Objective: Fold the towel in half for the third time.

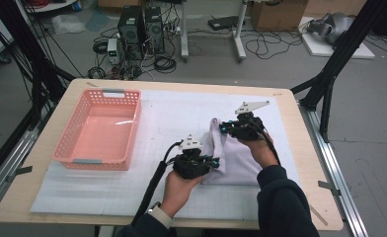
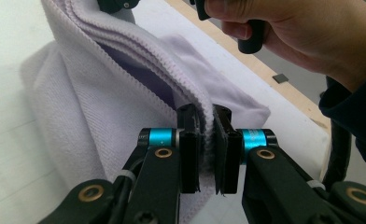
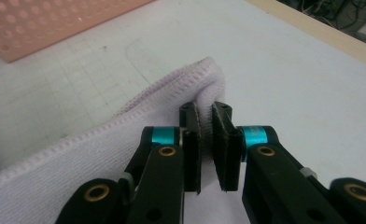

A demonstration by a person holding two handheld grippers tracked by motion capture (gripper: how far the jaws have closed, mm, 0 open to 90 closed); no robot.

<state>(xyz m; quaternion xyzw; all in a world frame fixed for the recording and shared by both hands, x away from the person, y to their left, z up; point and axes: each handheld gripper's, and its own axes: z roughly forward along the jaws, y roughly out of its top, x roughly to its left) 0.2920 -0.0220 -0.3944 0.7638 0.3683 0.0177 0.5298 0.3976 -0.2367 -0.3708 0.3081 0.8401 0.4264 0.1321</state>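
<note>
High view: one pale lilac towel lies bunched right of centre on the white mat, lifted by its stitched hem. The left gripper is clamped tight on the near hem, the right gripper likewise pinches the far hem. One empty pink basket sits well apart at the mat's left. The mat covers a single wooden table; beyond it, grey floor with two computer towers and tangled cables.
</note>
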